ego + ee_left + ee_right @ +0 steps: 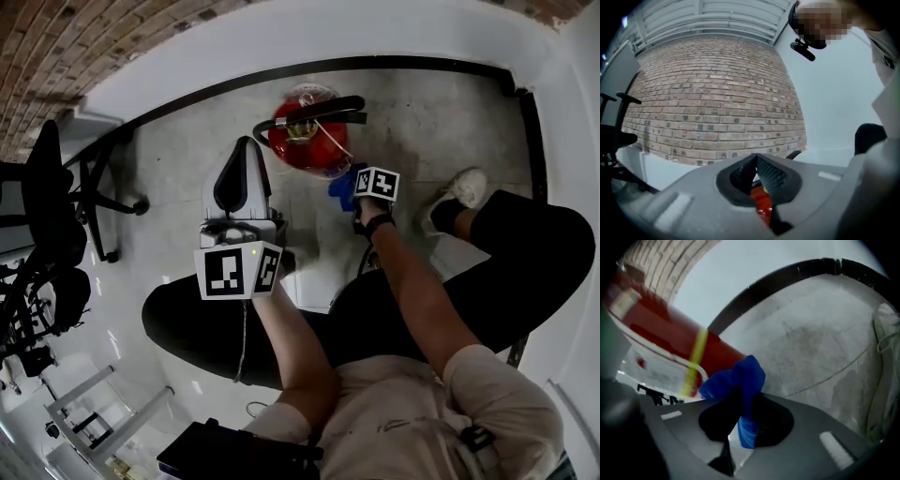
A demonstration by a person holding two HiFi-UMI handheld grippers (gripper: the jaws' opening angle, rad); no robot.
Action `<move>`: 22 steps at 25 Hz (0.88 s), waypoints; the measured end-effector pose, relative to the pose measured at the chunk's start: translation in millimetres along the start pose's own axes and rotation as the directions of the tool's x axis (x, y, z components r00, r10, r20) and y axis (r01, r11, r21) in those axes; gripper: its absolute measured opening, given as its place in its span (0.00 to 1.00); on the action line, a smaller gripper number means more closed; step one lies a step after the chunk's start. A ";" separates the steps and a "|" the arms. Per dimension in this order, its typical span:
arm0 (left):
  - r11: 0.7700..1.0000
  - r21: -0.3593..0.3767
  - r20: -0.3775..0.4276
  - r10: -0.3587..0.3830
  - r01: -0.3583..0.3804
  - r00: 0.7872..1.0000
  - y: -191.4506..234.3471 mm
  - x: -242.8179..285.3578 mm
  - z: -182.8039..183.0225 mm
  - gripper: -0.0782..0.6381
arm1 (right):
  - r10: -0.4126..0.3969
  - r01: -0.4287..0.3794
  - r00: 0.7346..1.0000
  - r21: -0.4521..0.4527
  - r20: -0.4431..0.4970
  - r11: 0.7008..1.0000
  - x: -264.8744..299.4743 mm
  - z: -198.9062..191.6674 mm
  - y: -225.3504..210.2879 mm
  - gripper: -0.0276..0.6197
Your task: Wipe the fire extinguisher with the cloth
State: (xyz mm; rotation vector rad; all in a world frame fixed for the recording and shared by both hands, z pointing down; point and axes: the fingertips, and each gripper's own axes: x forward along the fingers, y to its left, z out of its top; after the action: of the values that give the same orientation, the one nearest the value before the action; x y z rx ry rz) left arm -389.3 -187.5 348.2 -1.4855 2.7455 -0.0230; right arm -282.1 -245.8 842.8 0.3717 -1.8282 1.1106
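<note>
While the right gripper (739, 401) clamps a crumpled blue cloth (740, 376) by the red metal fire extinguisher (309, 141) on the floor (441, 112), the left gripper (757, 169) hangs closed, empty.
Unsteadied — a hard push could tip it.

**OPERATOR AND HANDHELD RIG: APPEARANCE**

Left gripper (756, 161): grey moulded housing, black cross-hatched jaw pads (771, 176), white marker cube (237, 270) printed with black squares, thin cable (244, 328) beneath. Right gripper (740, 404): same grey housing, second marker cube (377, 183). Clothing: beige short-sleeved shirt (469, 403), black trousers (534, 253), white shoe (455, 192), black wrist strap (378, 224).
</note>
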 end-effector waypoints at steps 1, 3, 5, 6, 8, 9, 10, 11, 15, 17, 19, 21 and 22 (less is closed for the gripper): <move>1.000 -0.008 0.003 -0.006 0.006 1.000 -2.3 1.3 1.3 0.11 | 0.051 -0.052 0.997 0.019 0.050 0.998 -21.1 14.6 11.7 0.14; 0.999 -0.019 0.008 -0.027 0.027 1.000 -9.3 3.1 2.6 0.11 | 0.196 -0.201 0.966 0.018 0.167 0.979 -73.3 46.7 41.8 0.14; 0.999 -0.016 0.008 -0.041 0.042 0.999 -16.2 4.2 2.7 0.11 | 0.342 -0.344 0.904 -0.038 0.257 0.938 -130.1 74.5 72.7 0.14; 0.999 -0.015 0.010 -0.044 0.044 0.999 -18.1 4.7 3.4 0.11 | 0.403 -0.399 0.869 -0.077 0.288 0.914 -156.5 86.7 86.4 0.14; 0.999 -0.021 0.023 -0.044 0.045 0.999 -20.3 4.2 7.4 0.11 | 0.508 -0.485 0.800 -0.153 0.319 0.861 -203.6 107.5 110.5 0.14; 0.999 -0.026 0.030 -0.043 0.044 0.999 -21.1 2.9 9.7 0.11 | 0.564 -0.535 0.764 -0.180 0.313 0.825 -225.2 114.6 123.1 0.14; 0.999 -0.031 0.036 -0.043 0.044 0.998 -21.9 1.1 11.4 0.11 | 0.630 -0.601 0.722 -0.193 0.286 0.776 -246.0 118.1 137.4 0.14; 0.998 -0.034 0.040 -0.044 0.045 0.998 -22.7 -0.6 12.4 0.11 | 0.701 -0.676 0.671 -0.189 0.243 0.713 -265.9 117.7 153.2 0.14; 0.997 -0.064 0.052 -0.033 0.036 0.998 -20.4 -4.7 15.3 0.11 | 0.870 -0.853 0.478 -0.171 0.121 0.493 -321.5 105.7 208.3 0.14; 0.995 -0.090 0.071 -0.028 0.034 0.997 -20.6 -6.7 21.6 0.11 | 0.887 -0.864 0.448 -0.199 0.116 0.462 -326.0 101.3 227.2 0.14; 0.995 -0.084 0.085 -0.041 0.048 0.996 -26.1 -7.1 27.3 0.11 | 0.881 -0.853 0.453 -0.218 0.138 0.474 -319.1 100.3 238.1 0.14; 0.996 -0.057 0.087 -0.069 0.074 0.994 -34.1 -7.6 30.0 0.11 | 0.870 -0.843 0.463 -0.221 0.168 0.491 -310.7 99.8 238.7 0.14; 0.995 -0.043 0.086 -0.083 0.087 0.993 -37.5 -8.2 30.7 0.11 | 0.867 -0.840 0.466 -0.220 0.175 0.496 -307.6 98.9 235.8 0.14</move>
State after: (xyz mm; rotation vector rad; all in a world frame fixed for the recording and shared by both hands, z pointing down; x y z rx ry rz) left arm -352.7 -201.3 318.4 -1.5763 2.6334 0.1010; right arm -330.4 -258.5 446.0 -0.6175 -2.3817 1.6776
